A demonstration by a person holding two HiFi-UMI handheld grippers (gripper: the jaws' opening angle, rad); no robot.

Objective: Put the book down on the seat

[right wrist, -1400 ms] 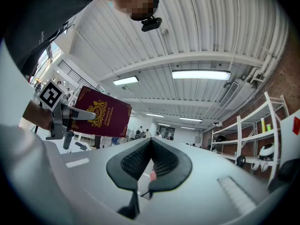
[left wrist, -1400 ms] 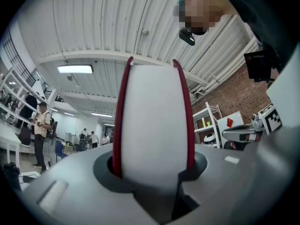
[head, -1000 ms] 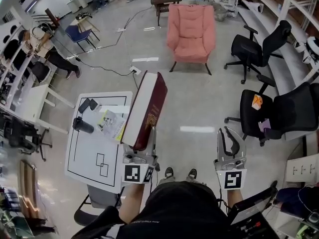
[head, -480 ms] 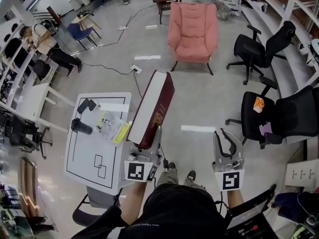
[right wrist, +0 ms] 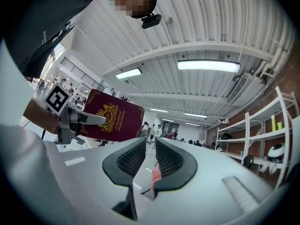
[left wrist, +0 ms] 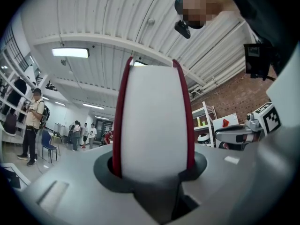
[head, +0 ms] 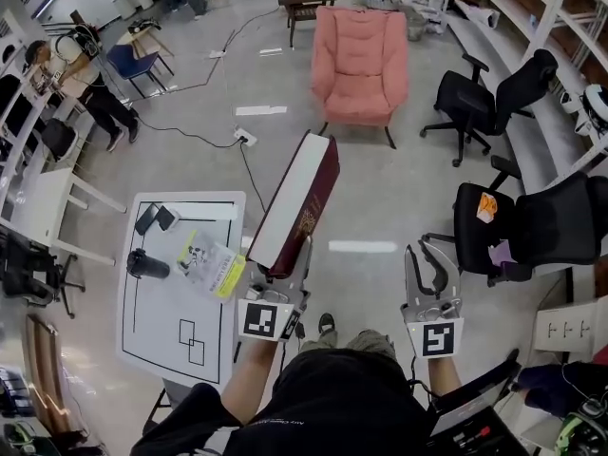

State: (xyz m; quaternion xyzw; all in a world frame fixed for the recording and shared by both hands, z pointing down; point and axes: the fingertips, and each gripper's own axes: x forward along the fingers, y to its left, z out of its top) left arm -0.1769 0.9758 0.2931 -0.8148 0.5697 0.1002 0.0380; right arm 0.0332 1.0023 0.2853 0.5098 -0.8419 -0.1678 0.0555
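A thick dark-red book with white page edges stands tilted on end, and my left gripper is shut on its lower end. In the left gripper view the book fills the gap between the jaws of the left gripper. My right gripper hangs beside it at the right, empty. Its jaws have just been opening a little and stand narrowly apart in the right gripper view, which also shows the book at the left. The pink armchair stands ahead across the floor.
A white table at my left carries a black cylinder and a booklet. Two black office chairs stand at the right. A cable lies on the floor, and people stand at the far left.
Both grippers and the book have been carried forward past the white table, toward the armchair. The book stays gripped at the same tilt.
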